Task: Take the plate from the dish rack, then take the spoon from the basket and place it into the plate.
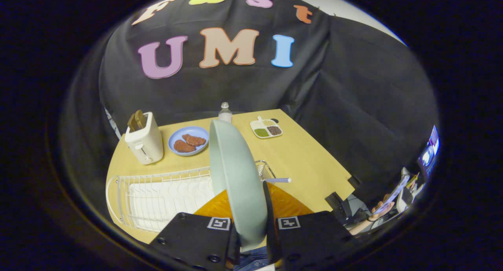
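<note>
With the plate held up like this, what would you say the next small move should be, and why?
Probably carry the pale green round plate sideways to bare wooden tabletop and lay it flat. The gripper has its fingers shut on the plate's edge, holding it upright above the white wire dish rack, so it looks clear of the rack. The spoon handle waits beyond the rack's end.

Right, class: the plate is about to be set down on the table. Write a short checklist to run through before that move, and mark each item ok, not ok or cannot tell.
1. Gripper shut on the plate: ok.
2. Plate lifted out of the rack: ok.
3. Bare table to the right of the rack for the plate: ok.
4. Spoon handle sticking out of the basket, reachable afterwards: ok.
5. How deep the plate's rim sits between the fingers: cannot tell.
</note>
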Demonstrator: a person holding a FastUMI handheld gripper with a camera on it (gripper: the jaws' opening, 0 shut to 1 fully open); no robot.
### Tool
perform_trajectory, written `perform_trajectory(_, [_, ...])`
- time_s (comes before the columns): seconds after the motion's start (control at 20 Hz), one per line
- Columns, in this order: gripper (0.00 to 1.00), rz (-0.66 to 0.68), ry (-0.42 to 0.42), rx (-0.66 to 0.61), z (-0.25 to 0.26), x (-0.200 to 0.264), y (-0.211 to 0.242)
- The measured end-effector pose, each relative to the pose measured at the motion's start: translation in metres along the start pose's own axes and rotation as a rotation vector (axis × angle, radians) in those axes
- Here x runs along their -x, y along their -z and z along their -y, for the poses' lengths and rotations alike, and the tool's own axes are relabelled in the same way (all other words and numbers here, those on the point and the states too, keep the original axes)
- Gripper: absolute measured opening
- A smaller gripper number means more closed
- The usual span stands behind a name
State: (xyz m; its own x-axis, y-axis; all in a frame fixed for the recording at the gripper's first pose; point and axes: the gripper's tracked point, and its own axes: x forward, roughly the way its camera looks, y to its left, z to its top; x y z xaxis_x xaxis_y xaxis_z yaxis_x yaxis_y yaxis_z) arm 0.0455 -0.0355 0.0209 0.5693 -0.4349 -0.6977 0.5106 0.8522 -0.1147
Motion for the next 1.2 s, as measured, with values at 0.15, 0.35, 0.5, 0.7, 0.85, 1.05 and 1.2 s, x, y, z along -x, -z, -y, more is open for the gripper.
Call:
perform_trajectory(0.15, [0.29, -0.001, 0.069, -0.09, 0.049, 0.012, 0.017])
perform_trajectory(0.35, [0.29, -0.072, 0.167, -0.189, 0.097, 0.008, 0.062])
perform_trajectory(0.5, [0.29, -0.152, 0.239, -0.215, 0.123, -0.006, 0.101])
perform_trajectory(0.7, [0.3, -0.252, 0.204, -0.278, 0.118, -0.038, 0.141])
perform_trajectory(0.85, [0.3, -0.314, 0.175, -0.359, 0.115, -0.065, 0.172])
perform_trajectory(1.05, [0.29, -0.3, 0.111, -0.491, 0.105, -0.085, 0.182])
perform_trajectory(1.2, [0.3, -0.315, 0.079, -0.57, 0.105, -0.094, 0.193])
